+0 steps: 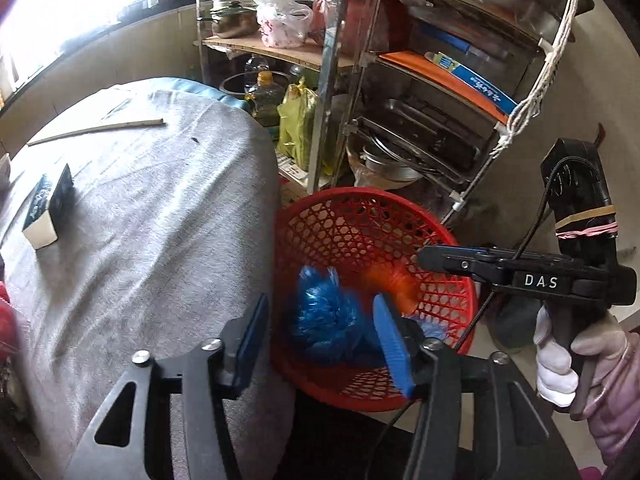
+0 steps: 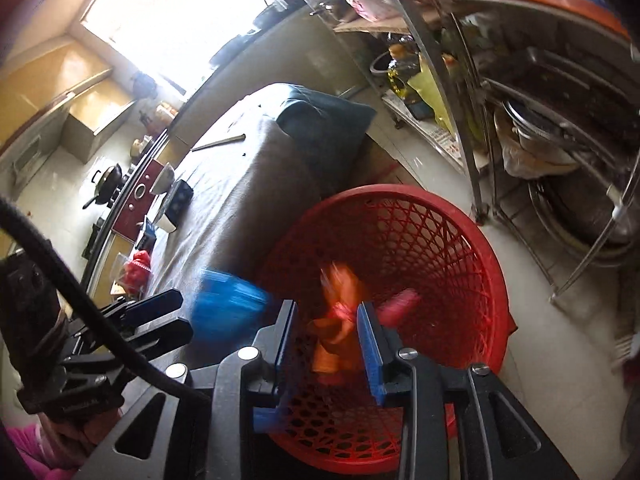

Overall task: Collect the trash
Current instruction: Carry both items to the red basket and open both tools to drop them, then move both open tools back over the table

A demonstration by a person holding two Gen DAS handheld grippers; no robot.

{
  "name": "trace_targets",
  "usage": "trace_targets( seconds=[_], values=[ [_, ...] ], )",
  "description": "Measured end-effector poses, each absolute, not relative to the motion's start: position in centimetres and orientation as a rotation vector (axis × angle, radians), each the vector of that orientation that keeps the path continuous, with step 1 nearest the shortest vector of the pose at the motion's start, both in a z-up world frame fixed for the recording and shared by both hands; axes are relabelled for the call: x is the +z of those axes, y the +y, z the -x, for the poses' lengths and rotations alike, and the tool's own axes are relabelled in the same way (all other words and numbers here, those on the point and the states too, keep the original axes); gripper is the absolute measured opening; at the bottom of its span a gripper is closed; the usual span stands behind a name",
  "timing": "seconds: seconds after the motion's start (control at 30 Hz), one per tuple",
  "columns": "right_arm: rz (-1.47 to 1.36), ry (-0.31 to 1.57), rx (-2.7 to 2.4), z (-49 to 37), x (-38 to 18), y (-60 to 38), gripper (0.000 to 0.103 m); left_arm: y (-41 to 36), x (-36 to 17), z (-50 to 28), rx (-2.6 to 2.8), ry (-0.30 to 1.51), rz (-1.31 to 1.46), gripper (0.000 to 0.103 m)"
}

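1. Hanging over the round red plastic lattice basket point(image 1: 400, 216), both grippers are releasing trash into it.
2. The left gripper point(image 1: 320, 344) is standing apart, the crumpled blue plastic wad point(image 1: 328, 312) loose between its pads.
3. The right gripper point(image 2: 326, 344) is parting narrowly around the blurred orange wrapper point(image 2: 336, 320) (seemingly falling).

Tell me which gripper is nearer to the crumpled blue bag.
Left. The left gripper is open with the blue bag between its fingers; the right gripper sits beside it, over the red basket.
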State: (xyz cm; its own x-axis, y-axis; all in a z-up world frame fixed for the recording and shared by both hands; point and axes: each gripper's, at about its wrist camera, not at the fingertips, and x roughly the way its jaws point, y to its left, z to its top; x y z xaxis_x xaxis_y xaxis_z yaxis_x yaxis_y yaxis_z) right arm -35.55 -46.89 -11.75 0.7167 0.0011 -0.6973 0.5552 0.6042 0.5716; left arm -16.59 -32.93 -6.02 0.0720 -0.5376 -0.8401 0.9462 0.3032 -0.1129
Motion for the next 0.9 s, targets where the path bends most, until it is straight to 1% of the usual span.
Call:
trace_targets(
  seconds=[0.2,0.37,0.43,0.6,0.63,0.7,0.8,0.9],
  values=[
    [-0.882,0.658,-0.422,35.7,-11.9,-48.0,0.036,-31.1,-5.3,14.7,-1.155,0.931,-0.499,0.061],
    [-0.89,0.616,-0.51,36.6,-11.9,-49.1,0.037,-26.5,-4.4,12.8,-1.047,0.892,-0.476,0.062],
    [-0.831,0.625,-0.512,36.0,-11.0,-48.8,0.037,-24.3,-4.3,11.8,-0.996,0.903,-0.451,0.062],
    [-0.776,0.64,-0.418,32.6,-9.1,-47.3,0.037,-17.2,-3.3,8.5,-0.793,0.899,-0.344,0.062],
    [-0.773,0.64,-0.402,32.1,-9.0,-47.1,0.037,-16.0,-3.0,7.9,-0.762,0.897,-0.32,0.064],
    [-0.774,0.642,-0.334,29.9,-8.2,-46.1,0.037,-12.8,-2.3,5.9,-0.683,0.886,-0.252,0.072],
    [-0.751,0.651,-0.248,26.9,-7.3,-44.2,0.037,-9.3,-1.8,3.1,-0.579,0.877,-0.187,0.073],
    [-0.734,0.668,-0.146,23.3,-6.5,-41.7,0.037,-6.7,-1.6,0.2,-0.526,0.905,-0.069,0.073]
  ],
)
